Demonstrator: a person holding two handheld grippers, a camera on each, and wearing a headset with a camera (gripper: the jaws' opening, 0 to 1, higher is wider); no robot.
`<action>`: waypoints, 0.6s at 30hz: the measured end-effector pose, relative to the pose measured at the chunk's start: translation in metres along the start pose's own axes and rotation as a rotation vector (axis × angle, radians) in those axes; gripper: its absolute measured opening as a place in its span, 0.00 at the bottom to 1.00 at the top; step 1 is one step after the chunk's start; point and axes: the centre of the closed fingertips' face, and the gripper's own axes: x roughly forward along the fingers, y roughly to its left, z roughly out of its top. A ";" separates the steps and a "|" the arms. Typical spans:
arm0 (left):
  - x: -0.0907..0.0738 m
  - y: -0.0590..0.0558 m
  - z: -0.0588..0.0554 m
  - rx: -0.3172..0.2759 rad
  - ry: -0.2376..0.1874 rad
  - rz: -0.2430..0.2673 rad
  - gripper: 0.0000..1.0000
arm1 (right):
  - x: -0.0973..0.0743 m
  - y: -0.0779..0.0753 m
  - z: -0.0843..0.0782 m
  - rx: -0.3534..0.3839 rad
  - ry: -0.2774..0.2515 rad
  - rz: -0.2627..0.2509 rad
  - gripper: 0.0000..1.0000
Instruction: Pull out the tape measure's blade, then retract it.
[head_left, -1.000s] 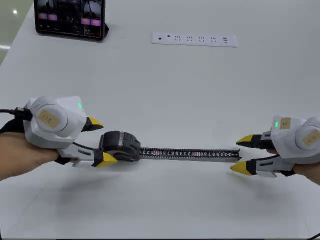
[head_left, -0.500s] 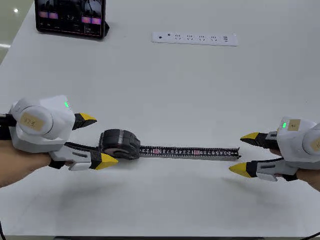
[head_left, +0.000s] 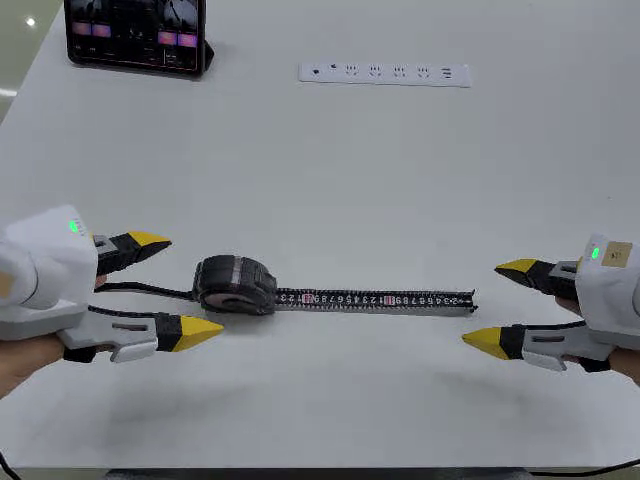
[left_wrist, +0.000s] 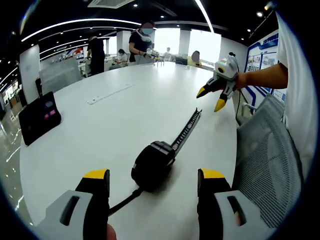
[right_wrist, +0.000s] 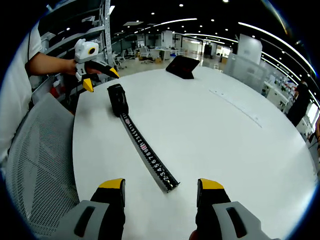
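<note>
Only legible print is the scale on the tape measure's blade (head_left: 375, 299): small black digits 1–9 in repeating runs, with a red-marked block near the case (head_left: 236, 285). Tan sticker (head_left: 618, 253) on the right claw (head_left: 481, 303) housing is unreadable. Blue wall boards (left_wrist: 260, 47): print too small.

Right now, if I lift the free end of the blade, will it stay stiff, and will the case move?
The blade lies straight and flat on the table, so probably stiff, though so thin a strip may buckle. The case looks squat and blocky, unlikely to roll; the left claw is open, not gripping it, so it may slide.
</note>
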 end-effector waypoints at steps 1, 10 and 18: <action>-0.001 -0.001 0.000 -0.005 -0.001 0.001 0.69 | -0.001 0.001 0.000 -0.002 0.000 -0.005 0.57; -0.012 -0.012 -0.007 -0.037 -0.026 0.048 0.71 | -0.012 0.008 0.005 0.003 -0.033 -0.048 0.64; -0.026 -0.016 -0.016 -0.091 -0.061 0.117 0.73 | -0.022 0.012 0.009 -0.005 -0.071 -0.097 0.66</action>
